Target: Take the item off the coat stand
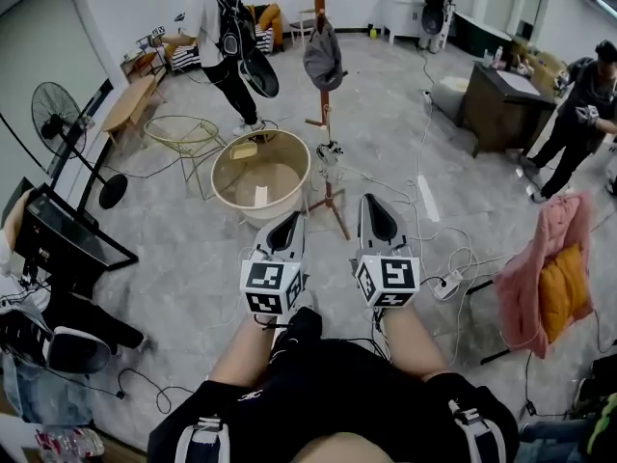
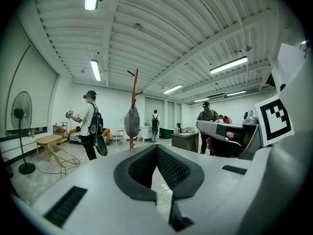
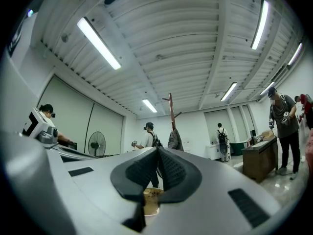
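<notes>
- Left gripper (image 1: 286,225): jaws pressed together, nothing between them; held low, pointing toward 12 o'clock.
- Right gripper (image 1: 376,212): jaws also closed and empty; just beside the left one, at its 3 o'clock.
- Coat stand (image 1: 325,123): wooden, upright on the floor at 12 o'clock from both grippers, well apart from them.
- Grey cap (image 1: 323,58): hangs high on the stand's pole, untouched.
- Round tub (image 1: 260,174): on the floor at the stand's 9 o'clock, near its feet.
- Person with backpack (image 1: 217,37): standing at 11 o'clock, farther off.
</notes>
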Tool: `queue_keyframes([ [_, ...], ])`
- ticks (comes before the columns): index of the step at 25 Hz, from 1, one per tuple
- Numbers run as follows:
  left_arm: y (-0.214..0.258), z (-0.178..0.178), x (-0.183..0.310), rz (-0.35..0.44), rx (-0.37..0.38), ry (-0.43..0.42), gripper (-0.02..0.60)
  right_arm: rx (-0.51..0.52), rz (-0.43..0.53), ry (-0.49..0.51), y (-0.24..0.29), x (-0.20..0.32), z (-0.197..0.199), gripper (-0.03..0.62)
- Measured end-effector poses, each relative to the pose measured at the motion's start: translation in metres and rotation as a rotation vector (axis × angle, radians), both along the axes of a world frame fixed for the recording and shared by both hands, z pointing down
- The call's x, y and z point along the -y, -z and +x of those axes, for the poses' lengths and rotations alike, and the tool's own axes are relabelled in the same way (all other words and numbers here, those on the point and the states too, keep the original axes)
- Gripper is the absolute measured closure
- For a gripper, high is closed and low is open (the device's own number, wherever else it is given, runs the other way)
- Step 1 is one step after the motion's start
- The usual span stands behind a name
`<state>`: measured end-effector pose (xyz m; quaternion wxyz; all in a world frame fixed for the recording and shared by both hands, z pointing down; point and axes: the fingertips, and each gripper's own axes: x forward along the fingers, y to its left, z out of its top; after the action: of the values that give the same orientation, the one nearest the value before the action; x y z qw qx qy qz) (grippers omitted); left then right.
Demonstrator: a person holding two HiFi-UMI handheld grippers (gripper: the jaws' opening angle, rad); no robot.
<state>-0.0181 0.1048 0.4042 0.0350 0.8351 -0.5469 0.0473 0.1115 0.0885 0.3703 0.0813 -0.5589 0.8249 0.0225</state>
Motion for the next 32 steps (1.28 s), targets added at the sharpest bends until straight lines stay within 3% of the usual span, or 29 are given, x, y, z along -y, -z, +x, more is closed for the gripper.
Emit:
queue_keyframes([
  [10,-0.018,0.006,0.089,0.011,-0.002,-0.043,0.566,0.001,0.021,-0.030,-0.013,0.083,0.000,0.579],
  [20,-0.022,-0.012,0.244,0.013,-0.022,-0.073,0.566,-0.023,0.025,-0.042,-0.009,0.237,-0.023,0.548],
  [32,-0.010,-0.070,0.447,0.017,-0.055,-0.070,0.566,-0.058,0.018,0.010,0.016,0.455,-0.084,0.373],
])
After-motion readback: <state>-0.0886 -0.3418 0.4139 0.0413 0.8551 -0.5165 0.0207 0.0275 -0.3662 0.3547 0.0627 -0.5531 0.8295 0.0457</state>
